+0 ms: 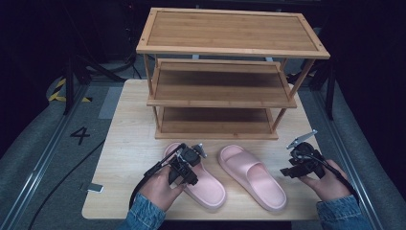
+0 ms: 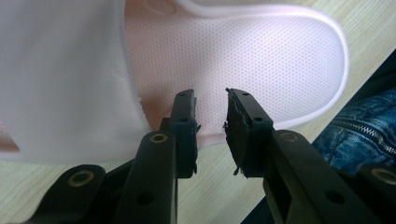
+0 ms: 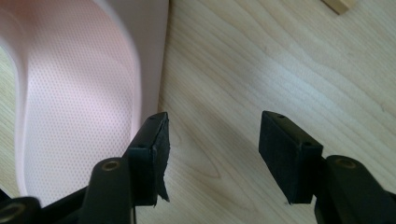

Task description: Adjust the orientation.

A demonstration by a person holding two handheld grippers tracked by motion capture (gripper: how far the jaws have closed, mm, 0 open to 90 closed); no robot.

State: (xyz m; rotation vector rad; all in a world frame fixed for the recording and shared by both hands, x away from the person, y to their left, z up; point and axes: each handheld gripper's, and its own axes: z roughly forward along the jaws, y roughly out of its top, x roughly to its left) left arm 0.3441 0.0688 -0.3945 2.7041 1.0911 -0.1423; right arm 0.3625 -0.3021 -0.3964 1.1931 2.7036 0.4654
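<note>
Over the near-left slipper (image 1: pixel 198 177), which lies toe-far on the table (image 1: pixel 124 143) before the rack (image 1: pixel 225 76), the left gripper (image 2: pixel 211 133) hovers with its jaws narrowly apart and nothing between them. If they close here they may nip only the thin rim and slip off (soft foam bends). Right gripper (image 3: pixel 212 154) gapes wide over bare wood beside the right slipper (image 3: pixel 79 102), idle.

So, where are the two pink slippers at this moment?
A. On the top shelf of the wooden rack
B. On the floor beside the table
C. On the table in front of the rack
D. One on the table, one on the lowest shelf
C: both the left slipper and the right slipper lie side by side on the table, in front of the wooden rack.
</note>
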